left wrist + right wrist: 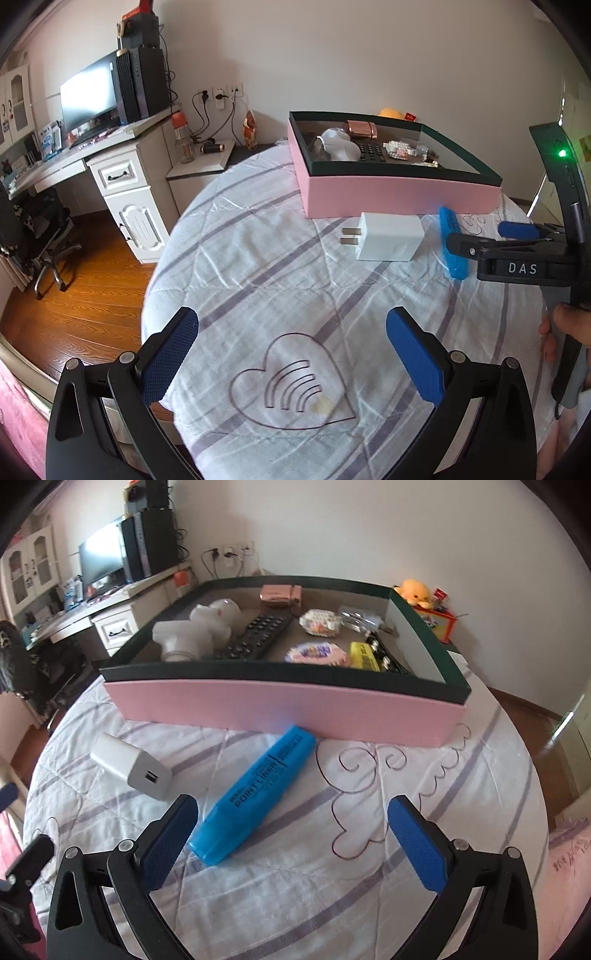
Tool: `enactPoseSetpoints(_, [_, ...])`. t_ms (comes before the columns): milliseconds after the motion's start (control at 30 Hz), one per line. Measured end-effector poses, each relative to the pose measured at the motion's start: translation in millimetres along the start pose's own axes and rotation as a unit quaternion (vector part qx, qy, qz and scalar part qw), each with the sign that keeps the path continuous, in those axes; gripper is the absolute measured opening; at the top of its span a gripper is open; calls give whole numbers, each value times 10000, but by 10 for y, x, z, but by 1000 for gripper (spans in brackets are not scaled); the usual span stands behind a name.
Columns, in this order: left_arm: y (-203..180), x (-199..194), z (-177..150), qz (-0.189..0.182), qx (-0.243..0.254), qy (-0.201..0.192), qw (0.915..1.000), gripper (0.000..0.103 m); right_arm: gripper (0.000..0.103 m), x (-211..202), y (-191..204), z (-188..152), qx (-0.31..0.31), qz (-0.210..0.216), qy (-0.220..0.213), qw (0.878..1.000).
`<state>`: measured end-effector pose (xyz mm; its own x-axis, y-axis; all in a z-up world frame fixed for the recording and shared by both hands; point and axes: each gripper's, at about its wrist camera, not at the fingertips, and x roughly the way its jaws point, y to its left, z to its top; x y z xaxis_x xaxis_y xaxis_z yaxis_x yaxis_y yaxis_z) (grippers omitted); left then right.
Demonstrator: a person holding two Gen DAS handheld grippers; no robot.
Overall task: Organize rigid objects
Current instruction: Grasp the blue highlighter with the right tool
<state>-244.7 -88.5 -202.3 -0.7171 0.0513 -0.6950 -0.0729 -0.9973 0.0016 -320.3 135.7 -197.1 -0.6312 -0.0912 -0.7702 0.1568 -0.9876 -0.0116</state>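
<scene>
Bare quilt spreads before the pink cardboard box. The blue plastic highlighter leans against its front wall, near end between the wide-open, empty right gripper jaws; left gripper likewise spread, empty.

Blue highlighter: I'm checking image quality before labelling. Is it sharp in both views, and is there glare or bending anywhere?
Right wrist view: blue highlighter is sharp, its print legible, with a bluish glow at its far end on the pink box, whose wall bows from fisheye. Left wrist view: the highlighter looks smeared, partly hidden behind the right claw; the monitor is washed out.
</scene>
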Motion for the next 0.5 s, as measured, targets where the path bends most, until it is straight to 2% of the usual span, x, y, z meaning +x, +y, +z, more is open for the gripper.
enactPoseSetpoints(67, [-48, 7, -3, -28, 73, 17, 10000, 103, 90, 54, 13, 21, -8, -30, 78, 10000])
enactPoseSetpoints(167, [-82, 1, -8, -47, 140, 18, 9999, 103, 79, 150, 50, 47, -15, 179, 196, 9996])
enactPoseSetpoints(233, [-90, 12, -12, -51, 150, 48, 9999, 103, 78, 225, 87, 63, -40, 214, 304, 9993])
enactPoseSetpoints(267, [-95, 14, -15, -34, 160, 56, 9999, 103, 74, 232, 105, 64, -78, 219, 300, 9993])
enactPoseSetpoints(333, [-99, 20, -19, -30, 173, 85, 9998, 103, 60, 233, 108, 69, -131, 262, 277, 9992])
enactPoseSetpoints(367, [-100, 22, -21, -23, 175, 96, 9998, 103, 48, 219, 90, 64, -158, 285, 264, 9991])
enactPoseSetpoints(433, [-107, 18, -17, -25, 174, 90, 9998, 103, 38, 179, 28, 34, -170, 355, 277, 9988])
enactPoseSetpoints(467, [-113, 11, -19, -29, 172, 89, 9998, 103, 28, 156, -21, 15, -163, 398, 278, 9987])
enactPoseSetpoints(500, [-124, 12, -12, -27, 163, 83, 9998, 103, 27, 125, -75, -13, -147, 441, 286, 9985])
